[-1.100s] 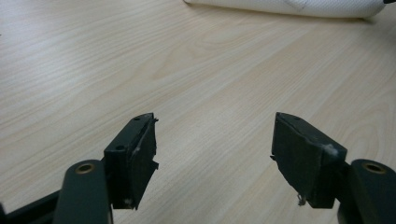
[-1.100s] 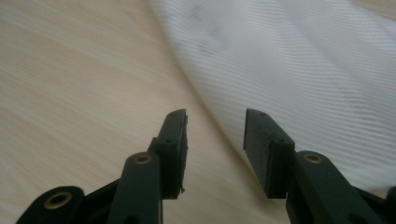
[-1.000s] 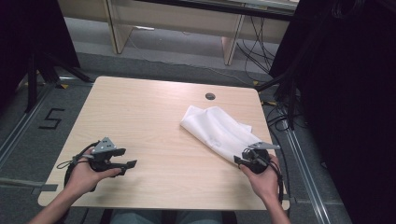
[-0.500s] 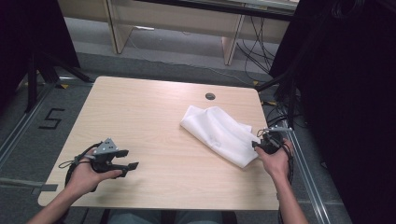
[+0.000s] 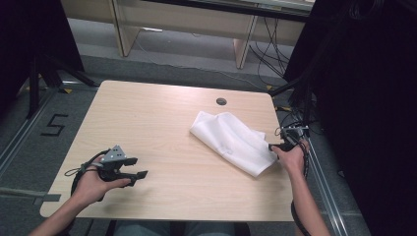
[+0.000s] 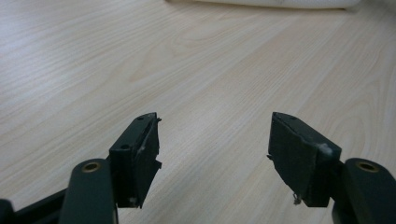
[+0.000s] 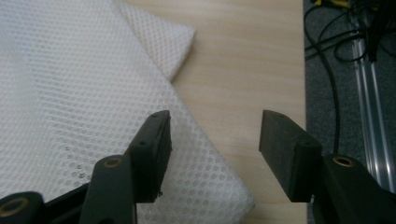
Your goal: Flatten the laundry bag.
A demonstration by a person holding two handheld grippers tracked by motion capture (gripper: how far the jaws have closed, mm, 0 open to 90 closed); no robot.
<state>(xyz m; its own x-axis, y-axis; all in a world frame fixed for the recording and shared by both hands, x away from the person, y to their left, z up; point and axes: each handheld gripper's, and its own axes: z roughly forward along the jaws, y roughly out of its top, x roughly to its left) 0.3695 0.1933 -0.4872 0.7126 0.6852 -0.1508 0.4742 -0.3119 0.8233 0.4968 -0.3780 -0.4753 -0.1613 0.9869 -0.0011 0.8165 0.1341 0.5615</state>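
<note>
We see the left gripper (image 5: pixel 132 168) near the desk's (image 5: pixel 147 118) front left edge, jaws wide apart over bare wood. To its right there is lots of open desk. The white mesh cloth (image 5: pixel 231 140) lies by the right edge. The right gripper (image 7: pixel 212 149), jaws apart, sits at the cloth's edge.

High view looking down over table (image 5: pixel 162 123), both gripper views low, close, sharing its white cloth (image 5: pixel 231 140).
</note>
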